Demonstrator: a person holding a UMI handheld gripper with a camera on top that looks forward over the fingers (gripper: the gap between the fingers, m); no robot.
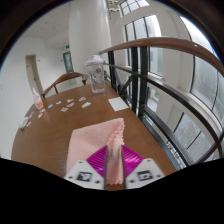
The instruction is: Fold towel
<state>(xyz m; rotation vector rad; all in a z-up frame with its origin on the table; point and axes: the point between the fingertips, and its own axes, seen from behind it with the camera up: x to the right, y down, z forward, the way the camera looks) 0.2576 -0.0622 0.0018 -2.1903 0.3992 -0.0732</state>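
Note:
A pale pink towel [92,138] lies on the brown wooden table [45,135] just ahead of my gripper [113,172]. A strip of the towel [114,150] runs up between my two fingers, with the magenta pads [98,160] pressed on it from both sides. The fingers are shut on this raised edge of the towel, held a little above the table. The rest of the towel spreads flat to the left of the fingers.
Small cards and papers [72,103] lie scattered farther along the table. A clear jug [96,72] stands at the far end, and a white sheet [119,103] lies near the right edge. A railing and large windows [165,75] run along the right.

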